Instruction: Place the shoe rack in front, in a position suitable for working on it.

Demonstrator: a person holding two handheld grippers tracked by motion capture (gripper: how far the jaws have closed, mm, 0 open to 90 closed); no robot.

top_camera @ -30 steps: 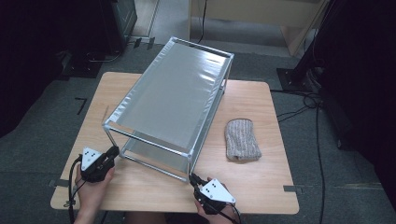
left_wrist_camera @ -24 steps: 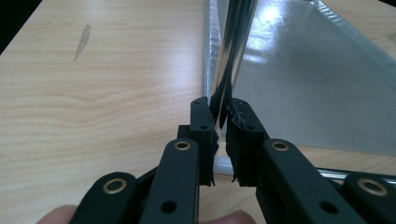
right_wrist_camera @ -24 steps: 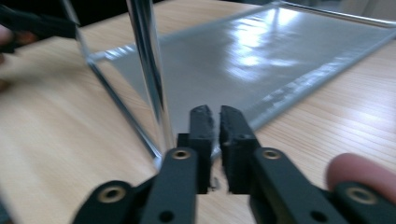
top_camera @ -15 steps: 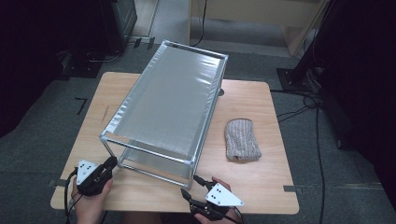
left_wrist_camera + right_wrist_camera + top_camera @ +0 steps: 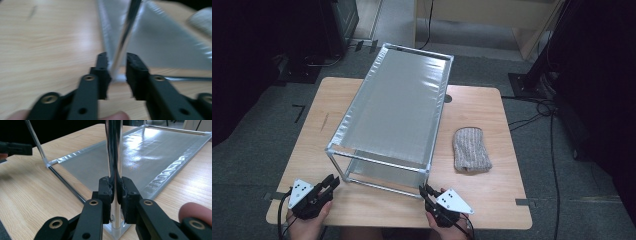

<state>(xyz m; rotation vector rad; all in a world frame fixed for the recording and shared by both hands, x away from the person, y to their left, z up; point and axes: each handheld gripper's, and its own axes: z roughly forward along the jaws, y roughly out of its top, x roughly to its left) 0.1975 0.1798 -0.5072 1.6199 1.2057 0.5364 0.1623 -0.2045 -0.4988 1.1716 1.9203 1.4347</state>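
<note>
A metal-tube rack [image 5: 397, 100] with silver fabric shelves stands lengthwise on the wooden table [image 5: 492, 200]. My left gripper [image 5: 331, 183] is at the rack's near left corner. In the left gripper view this gripper [image 5: 117, 60] has the corner post [image 5: 122, 42] between its jaws with a gap on each side; they have just been opening. My right gripper [image 5: 427, 192] is at the near right corner. Seen along its own jaws, the right gripper [image 5: 115, 182] has just closed, and its pads press on the upright post [image 5: 113, 145] just above the rack's foot.
A grey knitted cloth [image 5: 471, 150], folded, lies on the table to the right of the rack. Cables [image 5: 532, 120] run over the floor at the right. The rack's lower shelf [image 5: 150, 150] spans the space between the posts.
The rack's near end has swung and slid toward the person, so it now lies straighter on the table. The left hand drew back toward the table's near edge and its jaws parted.
</note>
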